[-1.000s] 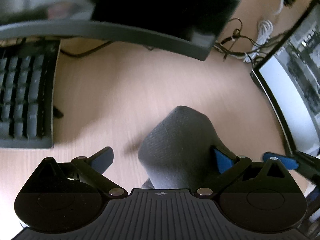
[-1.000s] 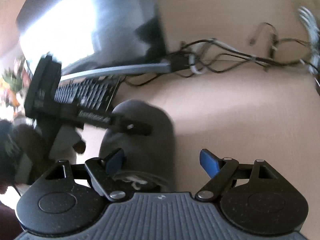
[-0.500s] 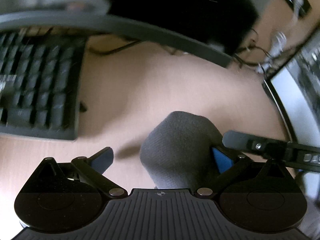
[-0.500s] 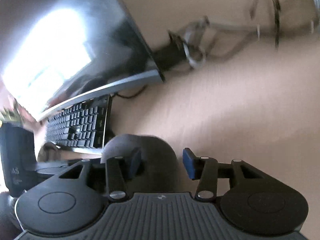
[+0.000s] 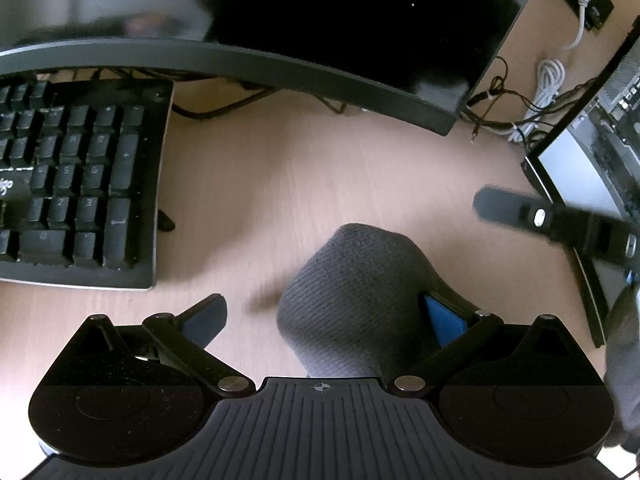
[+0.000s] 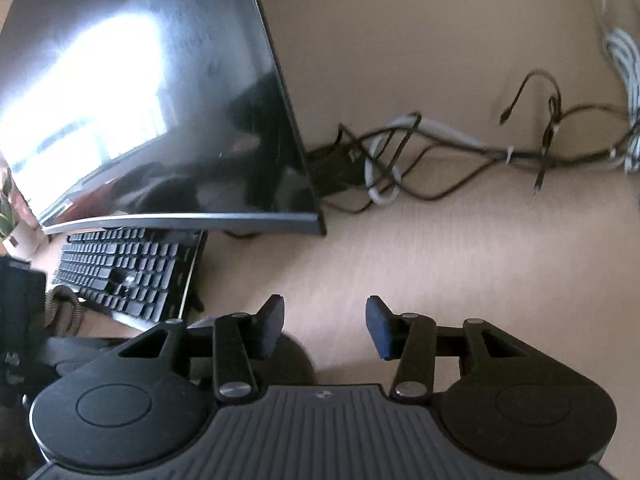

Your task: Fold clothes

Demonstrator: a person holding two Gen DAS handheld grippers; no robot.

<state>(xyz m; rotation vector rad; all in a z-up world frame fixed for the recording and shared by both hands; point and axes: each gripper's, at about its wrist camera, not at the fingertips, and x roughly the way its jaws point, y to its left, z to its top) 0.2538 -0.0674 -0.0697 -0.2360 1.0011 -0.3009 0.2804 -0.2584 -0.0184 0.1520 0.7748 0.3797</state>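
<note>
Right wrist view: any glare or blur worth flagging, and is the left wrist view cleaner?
Right wrist view: a bright window reflection washes out the monitor, and the cables are smeared. Left wrist view: the grey cloth is sharp enough to show its knit, but the other gripper at the right is blurred.

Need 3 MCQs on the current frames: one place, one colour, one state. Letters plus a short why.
1. Where is the keyboard relative to the grey cloth in the left wrist view?
A left
B right
C under it

2. Colour of the cloth?
A red
B grey
C white

3. Right claw state?
A shut on cloth
B open
C shut, empty

Answers: 1 A, keyboard lies at the left edge on the desk. 2 B, knit looks dark grey. 3 B, a bare gap shows between its fingers.
</note>
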